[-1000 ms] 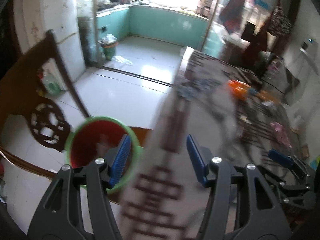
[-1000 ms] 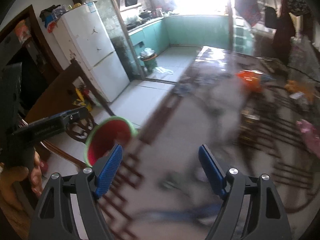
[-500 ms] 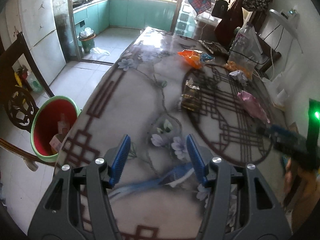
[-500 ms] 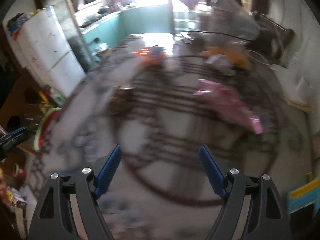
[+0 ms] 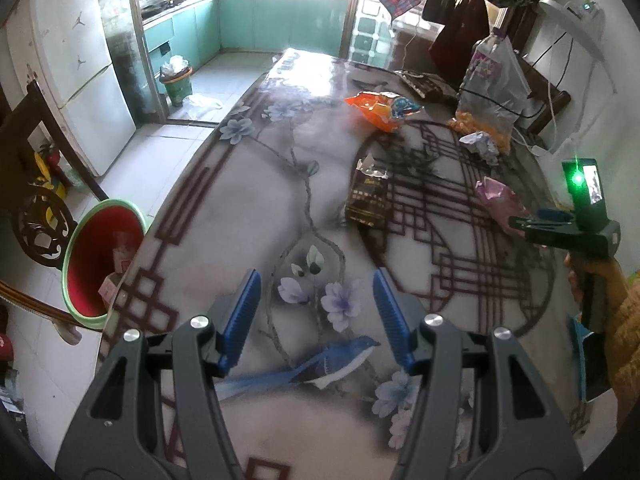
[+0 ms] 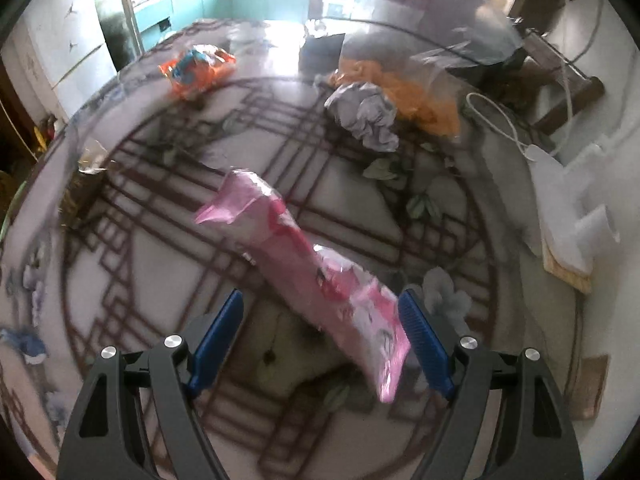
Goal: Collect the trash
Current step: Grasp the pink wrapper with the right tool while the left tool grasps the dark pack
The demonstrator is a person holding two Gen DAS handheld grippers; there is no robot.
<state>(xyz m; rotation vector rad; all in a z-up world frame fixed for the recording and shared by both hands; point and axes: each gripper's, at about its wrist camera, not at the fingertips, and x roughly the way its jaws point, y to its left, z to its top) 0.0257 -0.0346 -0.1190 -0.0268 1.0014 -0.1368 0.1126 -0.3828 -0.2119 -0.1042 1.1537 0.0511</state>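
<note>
A pink wrapper (image 6: 312,264) lies on the patterned table (image 6: 160,248); its near end lies between my open right gripper's (image 6: 322,322) fingers. It also shows in the left wrist view (image 5: 500,200), beside the right gripper (image 5: 560,228). A crumpled white paper (image 6: 366,114) (image 5: 482,146), an orange snack bag (image 6: 196,68) (image 5: 380,110) and a dark brown packet (image 5: 367,196) lie further off. My left gripper (image 5: 316,312) is open and empty over the table's near part. A red bin with a green rim (image 5: 100,256) stands on the floor to the left.
A clear bag with orange contents (image 5: 492,92) (image 6: 420,80) stands at the table's far right. A white cable and adapter (image 6: 532,152) lie near the right edge. A dark wooden chair (image 5: 28,184) and a white fridge (image 5: 76,68) stand to the left.
Both grippers swung from the bin at the table's left side to the table top. My right gripper moved in over the pink wrapper. Both stayed open.
</note>
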